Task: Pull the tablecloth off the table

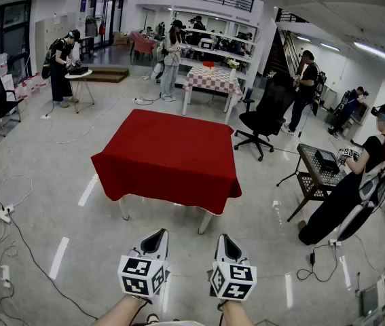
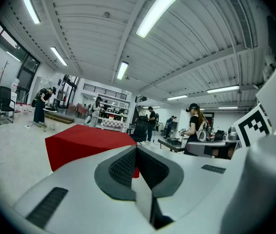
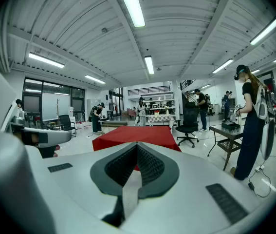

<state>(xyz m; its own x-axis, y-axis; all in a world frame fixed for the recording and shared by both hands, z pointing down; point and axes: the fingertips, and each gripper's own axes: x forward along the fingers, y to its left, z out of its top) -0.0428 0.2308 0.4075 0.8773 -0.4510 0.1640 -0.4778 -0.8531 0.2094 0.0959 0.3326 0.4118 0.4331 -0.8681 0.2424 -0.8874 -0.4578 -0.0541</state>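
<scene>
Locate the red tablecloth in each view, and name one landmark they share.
Head view: red tablecloth at centre.
Left gripper view: left of centre, mid-height.
Right gripper view: centre, just below the middle.
Shared landmark: black office chair right of the cloth.

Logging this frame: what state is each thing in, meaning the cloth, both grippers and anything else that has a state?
Red tablecloth: spread over the table, hanging down its sides, not pulled yet.
Left gripper: shut, empty, short of the table.
Right gripper: shut, empty, short of the table.
Black office chair: upright, nobody in it.
</scene>
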